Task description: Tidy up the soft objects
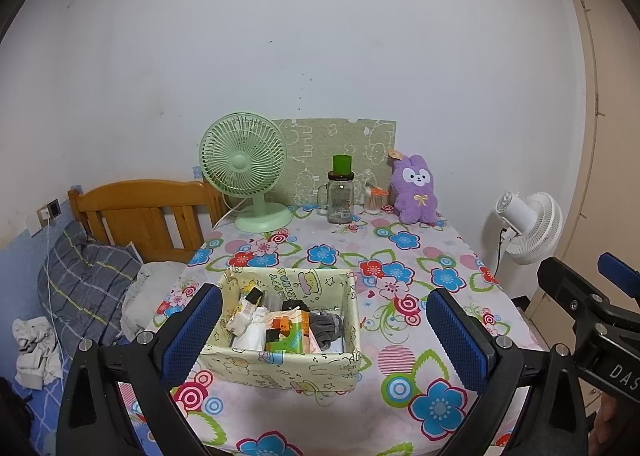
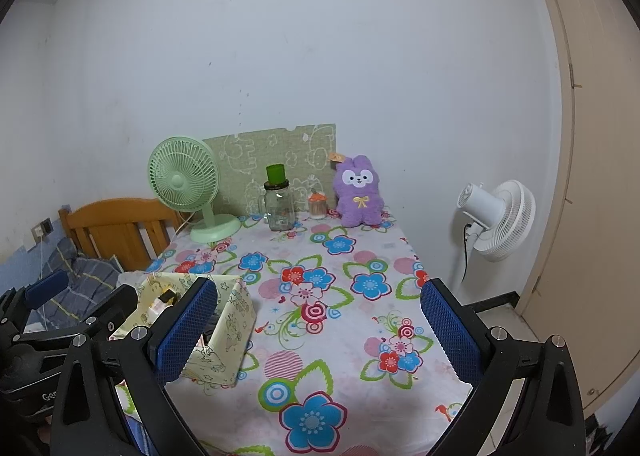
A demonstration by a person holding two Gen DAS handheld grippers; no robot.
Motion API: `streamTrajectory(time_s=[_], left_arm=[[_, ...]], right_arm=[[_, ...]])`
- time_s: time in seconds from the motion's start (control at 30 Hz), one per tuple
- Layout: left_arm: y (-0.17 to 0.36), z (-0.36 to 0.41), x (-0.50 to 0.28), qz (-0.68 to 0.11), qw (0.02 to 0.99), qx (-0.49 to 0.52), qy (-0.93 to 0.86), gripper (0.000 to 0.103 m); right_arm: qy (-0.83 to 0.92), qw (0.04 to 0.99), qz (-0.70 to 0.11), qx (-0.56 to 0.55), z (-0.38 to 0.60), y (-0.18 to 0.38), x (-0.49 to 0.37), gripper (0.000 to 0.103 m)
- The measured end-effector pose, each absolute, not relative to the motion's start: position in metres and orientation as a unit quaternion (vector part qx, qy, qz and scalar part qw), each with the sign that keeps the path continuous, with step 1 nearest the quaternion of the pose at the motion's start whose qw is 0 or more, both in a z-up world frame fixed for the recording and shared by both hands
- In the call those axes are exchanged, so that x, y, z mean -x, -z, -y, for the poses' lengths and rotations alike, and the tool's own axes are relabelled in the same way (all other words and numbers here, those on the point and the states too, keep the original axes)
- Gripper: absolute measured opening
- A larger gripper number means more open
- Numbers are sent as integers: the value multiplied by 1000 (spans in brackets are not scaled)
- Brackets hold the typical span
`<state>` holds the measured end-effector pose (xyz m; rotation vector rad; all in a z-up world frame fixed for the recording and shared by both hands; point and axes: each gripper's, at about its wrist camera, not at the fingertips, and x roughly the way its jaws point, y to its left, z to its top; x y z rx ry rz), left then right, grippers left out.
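A pale yellow fabric box (image 1: 280,366) with cartoon prints sits on the flowered tablecloth (image 1: 400,256). Rolled socks and small soft items (image 1: 280,324) lie inside it. My left gripper (image 1: 324,330) is open, its blue pads on either side of the box, with nothing held. In the right wrist view the same box (image 2: 228,332) sits at the lower left, partly behind my left pad. My right gripper (image 2: 320,330) is open over bare tablecloth (image 2: 320,296). A purple plush rabbit (image 1: 414,189) (image 2: 358,191) leans against the wall at the table's back.
A green desk fan (image 1: 248,171), a glass jar mug with a green lid (image 1: 340,191) and a small cotton swab jar (image 1: 376,201) stand along the back. A white floor fan (image 2: 496,215) is right of the table. A wooden bed (image 1: 140,215) with bedding lies left.
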<state>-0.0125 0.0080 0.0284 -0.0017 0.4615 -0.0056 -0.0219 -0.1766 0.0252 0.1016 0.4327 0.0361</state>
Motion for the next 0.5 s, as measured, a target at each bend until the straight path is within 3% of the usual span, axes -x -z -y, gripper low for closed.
streamTrajectory(time_s=[0.5], left_arm=[[-27,-8,12,-232,973,2,2,103]], right_arm=[[-19,975,-216,-51,176,-25,21,103]])
